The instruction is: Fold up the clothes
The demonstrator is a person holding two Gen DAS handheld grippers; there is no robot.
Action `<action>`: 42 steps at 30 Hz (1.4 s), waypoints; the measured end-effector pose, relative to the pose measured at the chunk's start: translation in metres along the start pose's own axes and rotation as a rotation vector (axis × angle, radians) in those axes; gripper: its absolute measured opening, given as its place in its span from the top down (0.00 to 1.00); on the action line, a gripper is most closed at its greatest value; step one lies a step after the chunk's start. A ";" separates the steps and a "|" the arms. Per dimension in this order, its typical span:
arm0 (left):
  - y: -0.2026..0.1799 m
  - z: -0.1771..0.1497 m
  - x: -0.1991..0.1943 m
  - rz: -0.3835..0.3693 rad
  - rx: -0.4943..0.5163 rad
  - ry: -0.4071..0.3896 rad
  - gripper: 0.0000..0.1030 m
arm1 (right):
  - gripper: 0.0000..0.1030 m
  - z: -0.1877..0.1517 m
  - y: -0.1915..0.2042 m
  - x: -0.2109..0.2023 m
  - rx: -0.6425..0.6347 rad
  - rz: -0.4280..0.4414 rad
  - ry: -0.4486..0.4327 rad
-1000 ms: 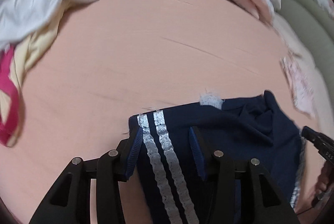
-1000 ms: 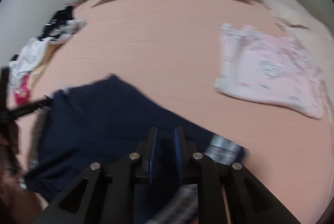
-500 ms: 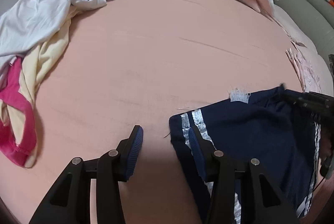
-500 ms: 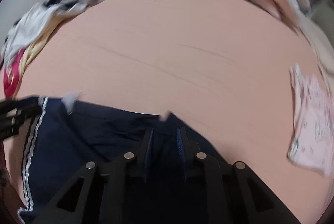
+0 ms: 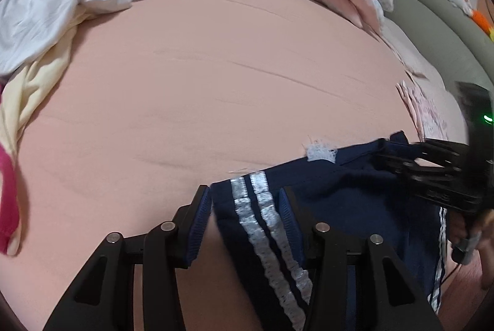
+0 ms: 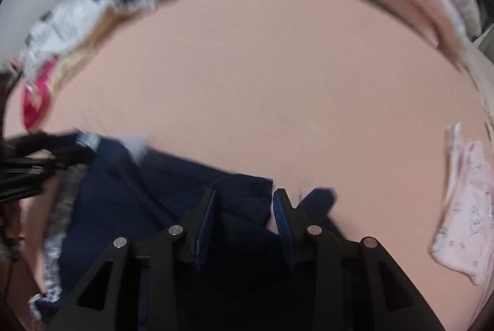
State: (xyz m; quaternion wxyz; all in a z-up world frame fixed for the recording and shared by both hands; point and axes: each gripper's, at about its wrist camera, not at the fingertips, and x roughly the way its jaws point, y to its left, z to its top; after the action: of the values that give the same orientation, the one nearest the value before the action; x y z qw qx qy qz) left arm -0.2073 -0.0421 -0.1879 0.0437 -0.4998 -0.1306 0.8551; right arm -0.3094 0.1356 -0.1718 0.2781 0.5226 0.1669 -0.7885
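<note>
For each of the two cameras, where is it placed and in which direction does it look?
Left wrist view: sits on the left gripper, looks forward over the navy garment and pink bed sheet toward the clothes pile; the right gripper enters from the right edge.
Right wrist view: sits on the right gripper, looks across the same garment toward the bedding; the left gripper enters from the left edge.
Shared: garment, sheet, clothes pile, folded pink garment.

No readable writing in either view.
The small white tag [image 5: 321, 152] on the edge of the navy garment [image 5: 355, 207] is too blurred to read, and the faint marking on the black body of the right gripper [image 5: 389, 152] cannot be made out.
</note>
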 end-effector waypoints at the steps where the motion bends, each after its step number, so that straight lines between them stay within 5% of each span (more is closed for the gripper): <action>1: -0.001 0.002 0.001 -0.002 -0.003 0.006 0.95 | 0.74 0.000 0.001 0.007 0.013 -0.003 0.009; 2: 0.001 0.004 0.000 -0.008 -0.013 0.003 0.95 | 0.92 0.002 -0.002 0.002 0.046 0.030 -0.018; 9: 0.016 0.021 -0.040 0.007 -0.009 -0.126 0.95 | 0.95 0.010 -0.027 -0.030 0.213 0.199 -0.185; 13: 0.048 0.016 -0.025 0.029 -0.076 -0.084 0.93 | 0.94 0.016 -0.051 -0.014 0.380 0.364 -0.211; 16: 0.055 0.010 -0.018 0.152 -0.063 -0.054 0.93 | 0.93 0.015 -0.065 0.010 0.466 0.329 -0.108; 20: 0.066 0.017 -0.029 0.056 -0.133 -0.094 0.91 | 0.84 0.012 -0.061 -0.001 0.395 0.246 -0.137; 23: 0.064 0.022 -0.024 -0.029 -0.140 -0.076 0.71 | 0.44 0.018 -0.052 0.001 0.324 0.206 -0.119; 24: 0.060 0.023 -0.018 -0.044 -0.134 -0.058 0.61 | 0.43 0.020 -0.049 0.001 0.300 0.193 -0.113; 26: 0.053 0.023 -0.009 -0.045 -0.110 -0.037 0.61 | 0.45 0.023 -0.043 0.002 0.252 0.166 -0.101; 28: 0.041 0.020 -0.014 -0.004 -0.050 -0.057 0.97 | 0.82 0.027 -0.037 0.003 0.205 0.139 -0.090; 30: 0.041 0.024 -0.020 0.035 -0.046 -0.096 0.97 | 0.94 0.031 -0.032 0.004 0.157 0.113 -0.078; 34: 0.060 0.027 -0.024 0.086 -0.091 -0.107 0.96 | 0.95 0.044 -0.022 -0.006 0.140 0.150 -0.173; 36: 0.072 0.027 -0.005 0.077 -0.105 -0.024 0.94 | 0.95 0.055 -0.021 0.011 0.159 0.124 -0.135; 38: 0.077 0.028 -0.010 0.055 -0.141 -0.052 0.93 | 0.93 0.063 -0.023 0.024 0.198 0.126 -0.079; 39: 0.076 0.032 -0.015 0.077 -0.143 -0.035 0.88 | 0.90 0.065 -0.026 0.029 0.227 0.142 -0.042; 42: 0.061 0.034 -0.048 0.108 -0.092 -0.118 0.72 | 0.71 0.055 -0.036 -0.020 0.284 0.170 -0.165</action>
State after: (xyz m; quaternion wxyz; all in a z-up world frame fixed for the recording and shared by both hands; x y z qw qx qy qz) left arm -0.2098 -0.1166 -0.1480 -0.0333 -0.4565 -0.1446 0.8772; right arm -0.3652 0.1391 -0.1324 0.2797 0.5026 -0.0144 -0.8179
